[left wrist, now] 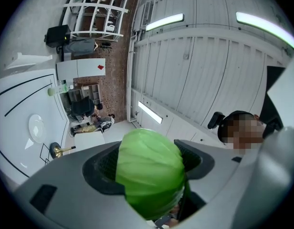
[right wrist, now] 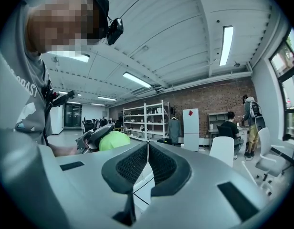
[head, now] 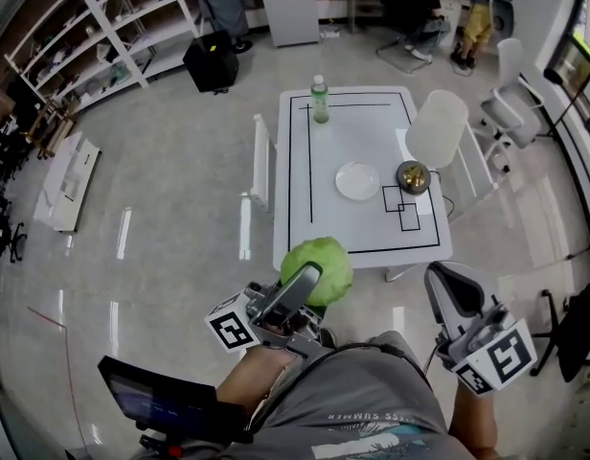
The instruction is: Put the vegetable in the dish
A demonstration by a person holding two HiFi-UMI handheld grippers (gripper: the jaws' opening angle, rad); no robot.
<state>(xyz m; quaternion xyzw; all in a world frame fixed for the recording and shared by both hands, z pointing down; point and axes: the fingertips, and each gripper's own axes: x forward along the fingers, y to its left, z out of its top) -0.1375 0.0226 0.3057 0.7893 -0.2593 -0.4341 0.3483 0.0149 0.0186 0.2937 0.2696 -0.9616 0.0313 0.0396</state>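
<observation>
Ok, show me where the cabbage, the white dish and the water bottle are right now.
cabbage (head: pixel 329 260), head view, on its exposed green upper surface.
dish (head: pixel 357 181), head view, on the bare centre of the plate.
water bottle (head: pixel 320 102), head view, on the middle of its body.

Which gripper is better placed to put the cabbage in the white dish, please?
Left gripper: its fingers clamp the cabbage just before the table's near edge, dish straight ahead. The right gripper is shut and empty.
</observation>
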